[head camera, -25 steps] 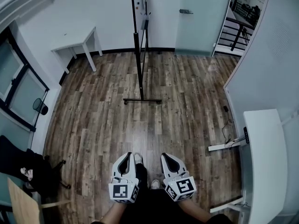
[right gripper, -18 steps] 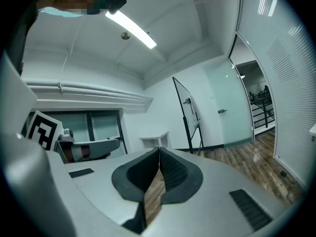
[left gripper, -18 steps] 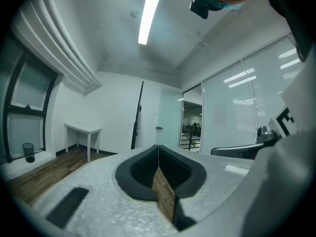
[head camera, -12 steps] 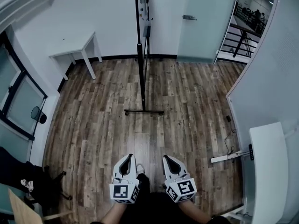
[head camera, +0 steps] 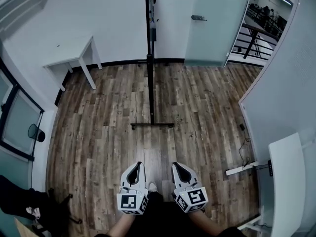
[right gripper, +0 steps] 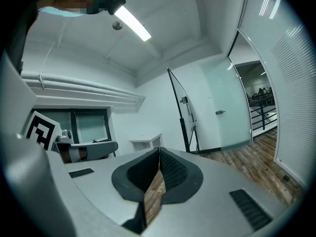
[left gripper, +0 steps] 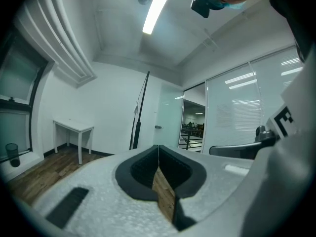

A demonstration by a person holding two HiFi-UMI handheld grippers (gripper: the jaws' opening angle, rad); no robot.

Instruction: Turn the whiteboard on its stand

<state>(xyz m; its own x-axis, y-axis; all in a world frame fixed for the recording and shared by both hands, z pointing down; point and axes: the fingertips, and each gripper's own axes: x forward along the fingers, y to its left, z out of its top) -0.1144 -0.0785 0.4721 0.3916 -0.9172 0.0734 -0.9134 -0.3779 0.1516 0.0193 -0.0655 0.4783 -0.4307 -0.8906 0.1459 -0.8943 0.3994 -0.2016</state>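
I have both the left gripper (head camera: 138,165) and right gripper (head camera: 174,165) closed and empty, side by side, well short of the edge-on whiteboard (head camera: 147,19) ahead

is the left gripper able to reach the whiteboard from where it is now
Probably not yet: the left gripper, jaws shut, is far back from the whiteboard, which stands well ahead across the wood floor. Nothing lies in between.

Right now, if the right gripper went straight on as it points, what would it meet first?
Nothing near. The shut right gripper aims beside the whiteboard, toward the white table at the far wall; that table likely comes first. Depth is unclear; it may clip the board.
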